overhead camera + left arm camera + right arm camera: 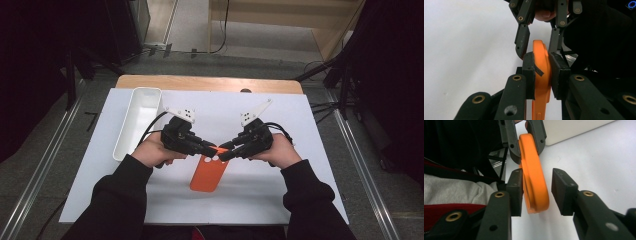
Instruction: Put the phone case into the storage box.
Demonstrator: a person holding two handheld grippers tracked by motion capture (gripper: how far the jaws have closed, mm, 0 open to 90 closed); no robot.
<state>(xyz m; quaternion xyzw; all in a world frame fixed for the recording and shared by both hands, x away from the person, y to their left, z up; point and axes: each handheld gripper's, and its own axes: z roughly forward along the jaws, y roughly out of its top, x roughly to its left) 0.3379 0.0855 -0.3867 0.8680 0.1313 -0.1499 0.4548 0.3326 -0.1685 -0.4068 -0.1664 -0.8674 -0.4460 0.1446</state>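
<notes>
The orange phone case lies over the white sheet on the table, its far end lifted between my two claws, its near end pointing back toward me. My left claw is clamped on the case's edge, both pads pressed flat against the orange rim. My right claw straddles the same far end from the opposite side: one pad touches the case, the other stands just clear of it (a sliver of white sheet shows in the gap), so this claw has not yet gripped.

Step in hand, by my judgement: taking a two-sided hold of the case, the left side secured and the right side about to be. The next move calls for bringing the right pads fully onto the rim without twisting the case out of the left claw's hold; a pinch too near the curved corner could slip off.

Pose: in the high view both forearms come in low from the table's near edge, the hands angled inward so that the left claw and right claw meet nose to nose above the case. The white bin stands well apart, beyond my left hand.
</notes>
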